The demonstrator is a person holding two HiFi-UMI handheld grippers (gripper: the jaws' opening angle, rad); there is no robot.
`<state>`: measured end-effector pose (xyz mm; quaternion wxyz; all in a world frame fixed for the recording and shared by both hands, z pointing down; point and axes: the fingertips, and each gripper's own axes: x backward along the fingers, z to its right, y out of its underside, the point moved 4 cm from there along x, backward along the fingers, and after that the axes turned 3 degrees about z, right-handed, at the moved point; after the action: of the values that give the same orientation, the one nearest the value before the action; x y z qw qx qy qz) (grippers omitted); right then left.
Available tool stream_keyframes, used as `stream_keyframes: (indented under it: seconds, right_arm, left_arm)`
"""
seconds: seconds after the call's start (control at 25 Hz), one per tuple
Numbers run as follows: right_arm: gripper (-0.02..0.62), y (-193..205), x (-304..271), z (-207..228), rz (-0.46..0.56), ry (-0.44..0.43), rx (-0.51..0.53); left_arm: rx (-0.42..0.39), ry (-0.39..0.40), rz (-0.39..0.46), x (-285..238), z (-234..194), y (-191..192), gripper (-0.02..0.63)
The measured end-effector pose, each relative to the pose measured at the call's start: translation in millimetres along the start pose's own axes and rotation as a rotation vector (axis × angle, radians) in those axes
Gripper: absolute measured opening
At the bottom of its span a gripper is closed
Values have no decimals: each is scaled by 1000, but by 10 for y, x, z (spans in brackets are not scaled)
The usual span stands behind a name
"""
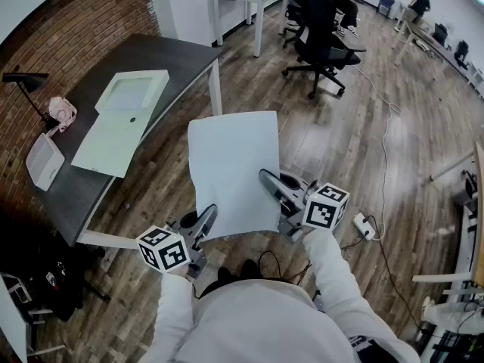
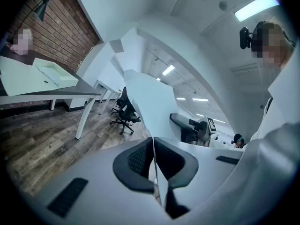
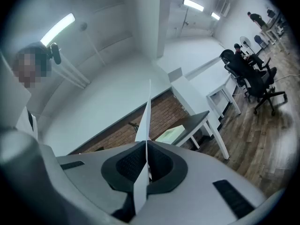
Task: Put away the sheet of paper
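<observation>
White, smooth rectangular sheet of paper (image 1: 231,169) is clamped by left tongs (image 1: 207,216) and right tongs (image 1: 267,178).

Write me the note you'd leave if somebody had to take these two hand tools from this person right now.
Left gripper: shut on the near left corner of the sheet of paper.
Right gripper: shut on the sheet's right edge.
The sheet is held in the air between them, over the wooden floor, beside the dark desk.
A white box lies open on the desk.
Done: the sheet is gripped on both sides.
Left: carry it over and put it away, probably in that box, then let go.
</observation>
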<state>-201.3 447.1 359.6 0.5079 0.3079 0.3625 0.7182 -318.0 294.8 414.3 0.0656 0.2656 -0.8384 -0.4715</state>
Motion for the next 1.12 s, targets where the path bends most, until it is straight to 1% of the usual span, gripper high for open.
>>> stream_keyframes:
  seconds: [0.12, 0.24, 0.36, 0.64, 0.8, 0.96, 1.12]
  right_arm:
    - [28, -36, 31, 56, 8, 3, -1]
    - [28, -57, 102, 117, -2, 1, -3]
    - [28, -49, 176, 208, -10, 18, -10]
    - [28, -46, -23, 380, 8, 4, -73]
    - [28, -114, -220, 558, 13, 4, -80]
    - [28, -199, -496, 801, 13, 10, -82]
    - [28, -360, -904, 1047, 19, 6, -78]
  left_arm:
    - [-8, 6, -7, -77, 14, -27, 17]
    - [-12, -12, -8, -182, 49, 7, 17]
    - [-5, -26, -13, -287, 58, 67, 17]
    - [6, -55, -9, -330, -97, -5, 17]
    - [-2, -61, -15, -472, -292, -144, 17]
    - [-11, -58, -19, -660, -585, -314, 17]
    - [-20, -51, -8, -853, -966, -608, 17]
